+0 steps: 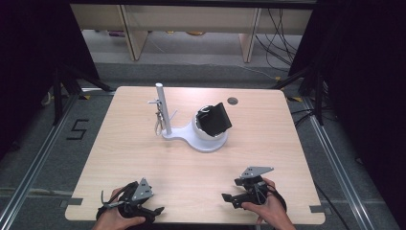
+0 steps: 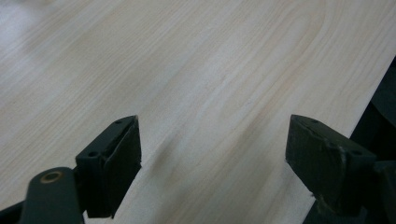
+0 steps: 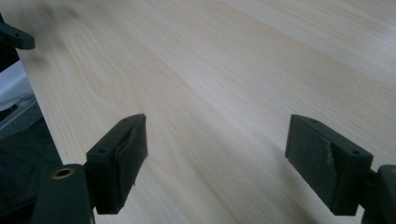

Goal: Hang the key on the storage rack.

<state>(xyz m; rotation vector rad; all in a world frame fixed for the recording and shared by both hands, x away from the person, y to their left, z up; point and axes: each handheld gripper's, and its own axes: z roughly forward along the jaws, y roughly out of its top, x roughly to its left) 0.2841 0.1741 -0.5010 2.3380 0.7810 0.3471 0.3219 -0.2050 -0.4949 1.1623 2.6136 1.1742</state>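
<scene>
A white stand (image 1: 201,139) sits at the middle of the wooden table (image 1: 143,158). It has an upright grey post (image 1: 163,108) with a small metal clip or key ring (image 1: 157,122) hanging from it. Beside the post, a white bowl-shaped holder (image 1: 200,130) carries a tilted black block (image 1: 215,118). My left gripper (image 1: 155,211) rests near the table's front left edge, held by a hand, open with bare wood between its jaws (image 2: 212,149). My right gripper (image 1: 227,199) lies near the front right, pointing left, also open over bare wood (image 3: 217,149).
A small dark round grommet (image 1: 232,100) is set in the table's far side. Beyond the table stand wooden furniture legs (image 1: 249,40) and loose cables (image 1: 282,38) on the floor. Black tripod legs (image 1: 72,81) flank the table.
</scene>
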